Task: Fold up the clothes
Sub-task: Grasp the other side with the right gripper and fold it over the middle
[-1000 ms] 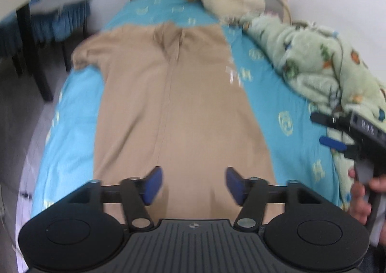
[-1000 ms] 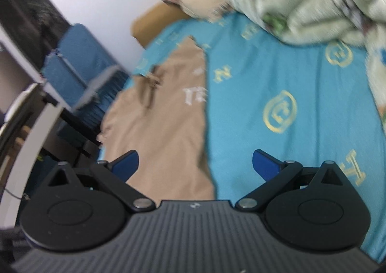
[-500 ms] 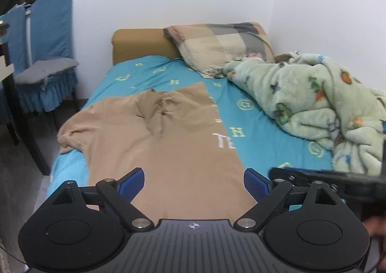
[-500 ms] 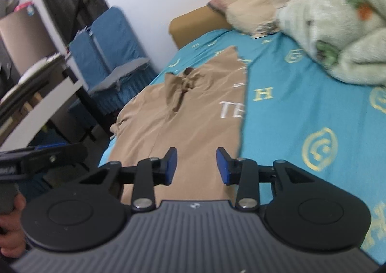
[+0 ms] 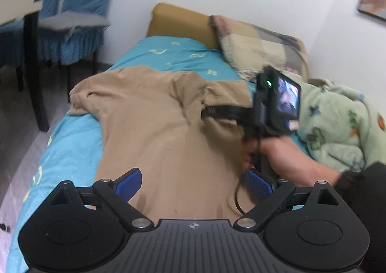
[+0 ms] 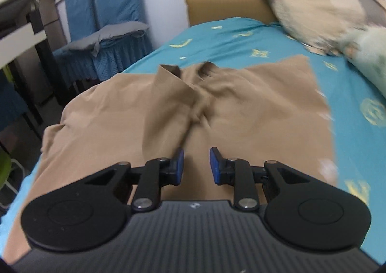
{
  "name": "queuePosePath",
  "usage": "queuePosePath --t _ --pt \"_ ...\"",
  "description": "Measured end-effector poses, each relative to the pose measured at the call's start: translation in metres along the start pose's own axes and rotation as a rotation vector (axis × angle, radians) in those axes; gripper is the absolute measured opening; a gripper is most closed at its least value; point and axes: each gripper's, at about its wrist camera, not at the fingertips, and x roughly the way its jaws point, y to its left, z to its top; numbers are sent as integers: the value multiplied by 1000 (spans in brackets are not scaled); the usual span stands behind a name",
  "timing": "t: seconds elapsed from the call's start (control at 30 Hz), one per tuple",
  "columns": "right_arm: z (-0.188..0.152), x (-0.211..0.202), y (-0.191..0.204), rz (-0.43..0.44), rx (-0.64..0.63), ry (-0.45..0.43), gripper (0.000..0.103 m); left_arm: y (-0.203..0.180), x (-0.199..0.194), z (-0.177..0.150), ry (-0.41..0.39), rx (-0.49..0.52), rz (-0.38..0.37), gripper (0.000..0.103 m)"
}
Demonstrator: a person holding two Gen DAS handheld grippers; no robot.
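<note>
Left wrist view: the left gripper now hangs low over the near end of the tan shirt, which lies spread along the turquoise bed sheet. Its blue pads have swung from half-closed to wide apart and are opening a touch more, with nothing pinched between them. New here, compared with a moment ago, is the person's right hand, which has swept in from the bed's edge and now carries the right gripper's body over the shirt's right half, toward the collar.

Right wrist view: the right gripper has swung round from the bare sheet to face straight up the shirt at the crumpled collar. Its jaws, wide a second ago, are closing to a narrow gap; cloth shows behind the gap, but no fold is caught between the pads.

Judgement: both tools have gone from approach to position over the garment, so the first fold looks about to begin; nothing is folded yet, and the left sleeve droops over the bed's side
</note>
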Motion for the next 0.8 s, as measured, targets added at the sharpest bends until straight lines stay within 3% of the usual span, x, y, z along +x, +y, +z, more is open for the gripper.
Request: queuePosePath --t 0.23,0.43,0.5,0.57,0.67,0.8 --pt "45 68 25 -18 -62 -1 27 30 35 4 -4 -115 35 95" --pt "61 70 54 95 -80 -14 29 49 37 8 -26 -194 68 95" --pt "65 62 67 106 -105 -19 44 50 32 9 -33 -196 75 95" --pt "69 53 82 119 -146 -30 78 47 23 10 -50 -174 80 95" --pt "71 40 110 172 -221 -42 82 42 7 10 -64 -123 86 95" --pt "62 44 170 322 -385 88 82 45 -6 2 -53 -112 98 95"
